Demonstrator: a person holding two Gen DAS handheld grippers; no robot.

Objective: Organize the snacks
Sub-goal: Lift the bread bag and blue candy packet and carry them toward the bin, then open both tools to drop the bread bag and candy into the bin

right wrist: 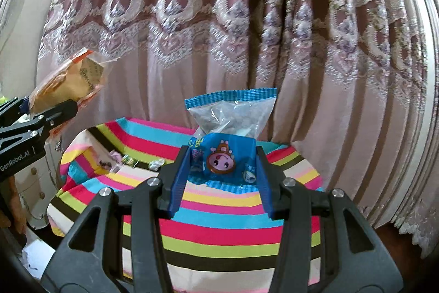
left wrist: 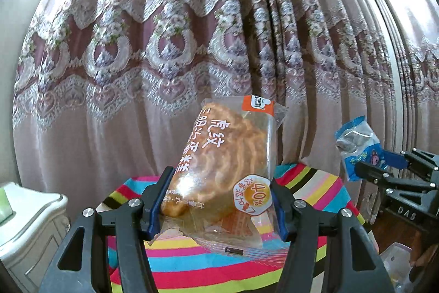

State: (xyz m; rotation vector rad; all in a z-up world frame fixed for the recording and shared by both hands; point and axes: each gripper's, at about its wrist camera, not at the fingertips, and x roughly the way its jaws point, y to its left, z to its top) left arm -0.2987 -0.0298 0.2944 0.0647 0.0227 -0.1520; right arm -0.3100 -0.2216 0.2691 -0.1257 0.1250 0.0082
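Blue pads of the left gripper point(left wrist: 216, 199) squeeze the cake packet point(left wrist: 219, 155), the right gripper point(right wrist: 221, 177) squeezes the blue snack bag point(right wrist: 225, 144); hold gently over the striped cloth point(right wrist: 219, 232).

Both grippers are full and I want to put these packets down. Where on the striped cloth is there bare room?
The striped cloth lies bare across its near and right stretches, below the blue snack packet. Its far-left corner is crowded with small wrapped sweets. The cake packet hangs over cloth too, but what lies beneath it is hidden.
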